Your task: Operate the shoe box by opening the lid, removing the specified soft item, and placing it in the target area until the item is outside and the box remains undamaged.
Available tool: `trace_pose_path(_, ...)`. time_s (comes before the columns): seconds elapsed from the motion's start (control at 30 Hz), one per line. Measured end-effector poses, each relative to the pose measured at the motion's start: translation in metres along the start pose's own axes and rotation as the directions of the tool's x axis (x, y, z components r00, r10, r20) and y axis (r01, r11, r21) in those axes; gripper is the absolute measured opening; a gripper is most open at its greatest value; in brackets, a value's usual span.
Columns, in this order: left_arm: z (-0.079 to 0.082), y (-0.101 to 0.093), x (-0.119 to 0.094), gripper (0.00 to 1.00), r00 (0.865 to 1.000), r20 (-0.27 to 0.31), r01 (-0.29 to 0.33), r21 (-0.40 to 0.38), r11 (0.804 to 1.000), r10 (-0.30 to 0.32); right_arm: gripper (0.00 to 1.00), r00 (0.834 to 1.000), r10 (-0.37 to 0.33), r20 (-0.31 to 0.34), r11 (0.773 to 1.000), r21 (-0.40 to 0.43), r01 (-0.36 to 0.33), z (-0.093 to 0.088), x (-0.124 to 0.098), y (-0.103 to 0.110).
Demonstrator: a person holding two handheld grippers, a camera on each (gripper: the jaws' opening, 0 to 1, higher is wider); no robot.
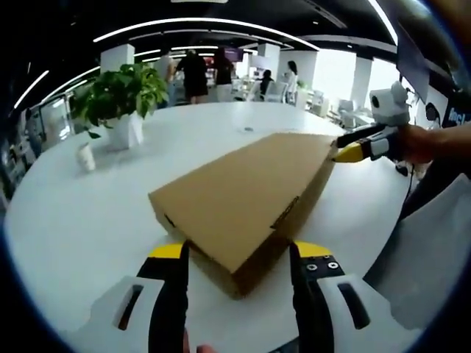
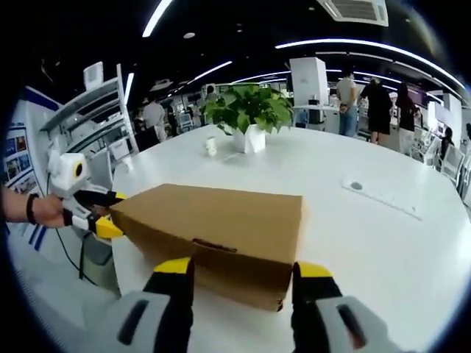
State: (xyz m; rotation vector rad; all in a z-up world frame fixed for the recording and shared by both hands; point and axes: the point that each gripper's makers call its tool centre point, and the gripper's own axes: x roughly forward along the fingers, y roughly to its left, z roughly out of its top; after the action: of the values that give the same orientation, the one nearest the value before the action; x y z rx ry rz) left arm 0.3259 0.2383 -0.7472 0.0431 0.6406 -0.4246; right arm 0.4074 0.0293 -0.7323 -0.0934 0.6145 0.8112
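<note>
— Where's the shoe box point(image 1: 250, 198)?
— Lid shut, on the white table point(image 1: 88, 220) — one corner between the spread jaws of the left gripper point(image 1: 239, 254).
— And the right gripper point(image 2: 243, 272)?
— Released too, straddling the opposite corner.

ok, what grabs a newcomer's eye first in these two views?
The closed brown cardboard box lying flat on the white table, with an open gripper at each end: the left gripper straddling one corner, the right gripper at the opposite end. Behind it stands a leafy potted plant.
</note>
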Motion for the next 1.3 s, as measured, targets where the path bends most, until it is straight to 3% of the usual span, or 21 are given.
trace_pose_path(0.23, 0.007, 0.002, -0.005, 0.55, 1.0, 0.014, 0.005, 0.035, 0.999, -0.005, 0.5, 1.0, -0.008, 0.028, 1.0, -0.004, 0.008, 0.013, -0.003, 0.0)
trace_pose_path(0.3, 0.008, 0.007, -0.006, 0.53, 1.0, 0.004, -0.016, 0.076, 0.997, 0.016, 0.5, 0.999, -0.008, 0.033, 1.0, -0.008, 0.008, 0.017, -0.005, 0.001)
trace_pose_path(0.63, 0.024, 0.014, -0.011, 0.5, 0.998, 0.039, -0.047, 0.107, 0.993, 0.043, 0.48, 0.998, -0.014, 0.06, 1.0, -0.011, 0.015, 0.031, -0.009, 0.001)
trace_pose_path(1.0, 0.037, 0.02, -0.015, 0.45, 0.993, 0.064, -0.104, 0.149, 0.983, 0.095, 0.48, 0.997, -0.02, 0.073, 0.998, -0.065, 0.025, 0.051, -0.01, 0.0)
trace_pose_path(1.3, 0.049, 0.03, -0.017, 0.37, 0.983, 0.088, -0.175, 0.198, 0.964, 0.161, 0.48, 0.995, -0.027, 0.097, 0.997, -0.067, 0.034, 0.067, -0.012, 0.0)
